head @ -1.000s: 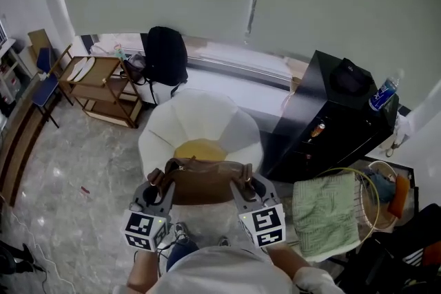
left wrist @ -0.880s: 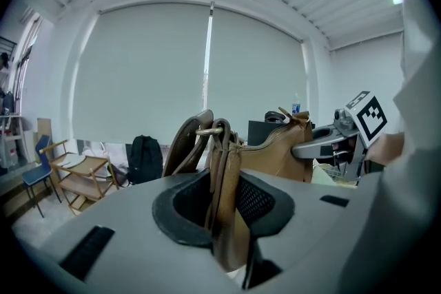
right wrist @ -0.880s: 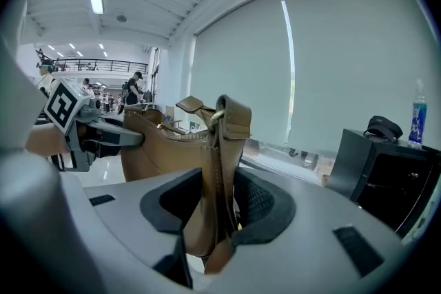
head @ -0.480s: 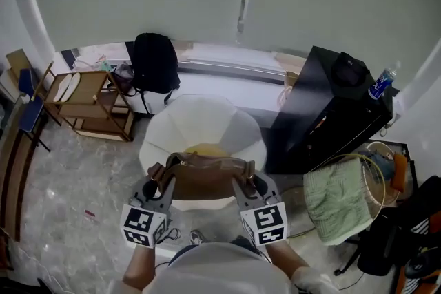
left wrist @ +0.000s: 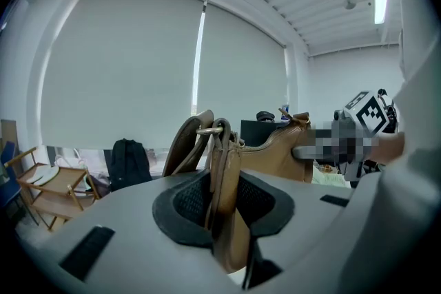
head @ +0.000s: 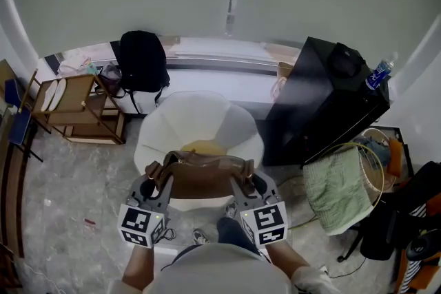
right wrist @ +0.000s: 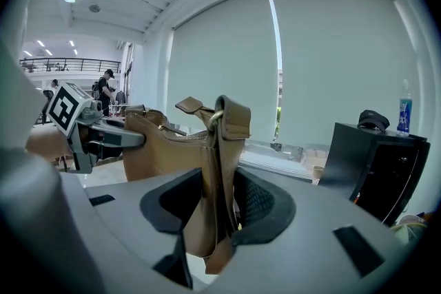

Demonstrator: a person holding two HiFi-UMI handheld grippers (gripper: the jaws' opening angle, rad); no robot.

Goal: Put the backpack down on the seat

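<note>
The left tongs [head: 156,177] and right tongs [head: 245,179] each clamp an end of the brown backpack [head: 202,179] over the white seat [head: 207,119]

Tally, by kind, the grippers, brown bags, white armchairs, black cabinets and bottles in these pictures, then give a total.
left gripper and right gripper: 2
brown bag: 1
white armchair: 1
black cabinet: 1
bottle: 1
Total: 6

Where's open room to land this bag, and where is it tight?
The chair seat is bare: nothing lies on its yellow cushion, just beyond the bag. Open floor runs between the chair and the wooden shelf. It is tight on the right, where the black cabinet stands close to the chair, with a green cloth below it.
</note>
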